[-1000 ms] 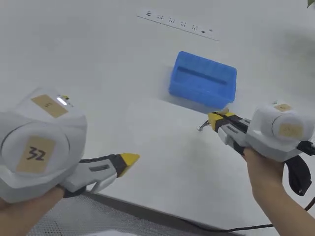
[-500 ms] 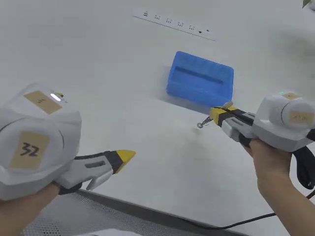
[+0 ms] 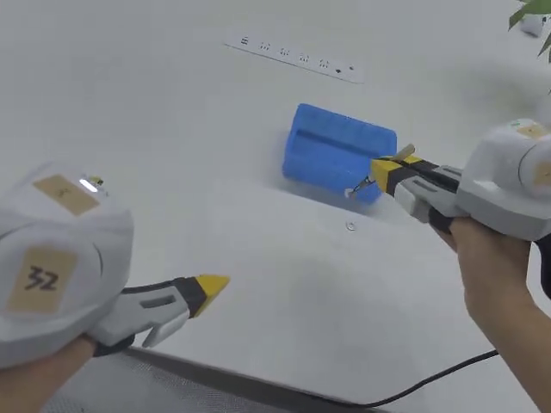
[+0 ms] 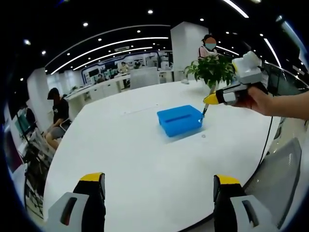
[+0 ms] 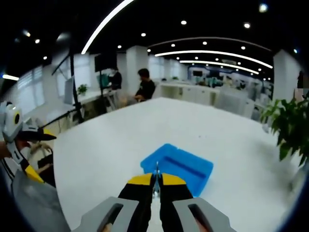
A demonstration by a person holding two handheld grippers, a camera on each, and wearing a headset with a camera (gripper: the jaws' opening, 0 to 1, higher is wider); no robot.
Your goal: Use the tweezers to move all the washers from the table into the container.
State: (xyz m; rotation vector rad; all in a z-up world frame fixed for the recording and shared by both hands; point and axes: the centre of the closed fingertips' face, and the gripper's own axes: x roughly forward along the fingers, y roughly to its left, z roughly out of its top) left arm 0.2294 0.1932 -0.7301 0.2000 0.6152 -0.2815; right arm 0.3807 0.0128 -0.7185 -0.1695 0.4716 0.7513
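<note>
- Table (image 3: 215,129): white, spread under both of your grippers.
- Container (image 3: 336,151): blue tray just ahead of your right gripper (image 3: 386,172), its near wall beside the tweezer tips.
- Left gripper (image 3: 213,284): jaws spread wide, empty, well apart from the work.
- Right gripper: jaws pressed together on the tweezers (image 3: 362,185); whether the tips carry anything, you cannot tell.
- Washer (image 3: 350,226): flat on the table just below the tweezer tips. Likely light, stiff, thin and slippery; pinch across its rim, one tip through the hole.

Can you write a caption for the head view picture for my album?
Right claw holds tweezers by the blue container; one washer lies on the white table.
</note>
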